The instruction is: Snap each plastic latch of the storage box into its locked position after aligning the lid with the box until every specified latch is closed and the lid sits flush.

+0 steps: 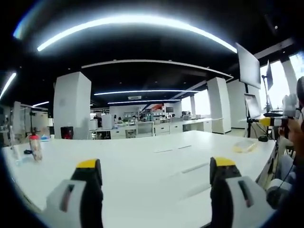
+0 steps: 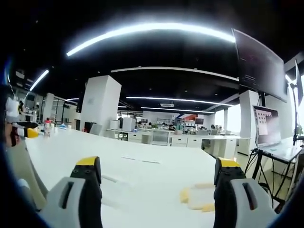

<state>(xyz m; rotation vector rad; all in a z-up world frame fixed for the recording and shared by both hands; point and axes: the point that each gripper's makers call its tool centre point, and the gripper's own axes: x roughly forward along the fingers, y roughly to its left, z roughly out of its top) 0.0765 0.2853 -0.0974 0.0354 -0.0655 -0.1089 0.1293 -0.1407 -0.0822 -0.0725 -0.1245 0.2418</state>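
The left hand-held gripper [image 1: 156, 178] has its jaws spread wide with nothing between them, the yellow-capped tips standing well apart above the white surface [image 1: 142, 156]. The right hand-held gripper [image 2: 159, 175] is likewise wide open and empty. Both point level across the surface rather than down at anything, which reads as a ready posture before any reaching has begun: the jaws are set wide, probably so they can close over a latch or press on a lid edge when the time comes.

The storage box [image 2: 199, 197] appears to be the clear, flat container with yellow latches lying on the surface just ahead of the right hand-held gripper, near its right-side jaw. In the left gripper view the same clear box [image 1: 244, 146] with its yellow parts sits further off toward the right edge of the surface. Whether the lid is seated flush or any latch is closed is too blurred to tell.

Around it, a bottle with a red top [image 1: 34, 146] stands at the far left of the surface in the left gripper view, well apart from the box. A monitor [image 2: 267, 126] on a stand and a tripod are off the right side. Nothing lies between the right hand-held gripper and the box; the left one would have to cross open surface to reach it.
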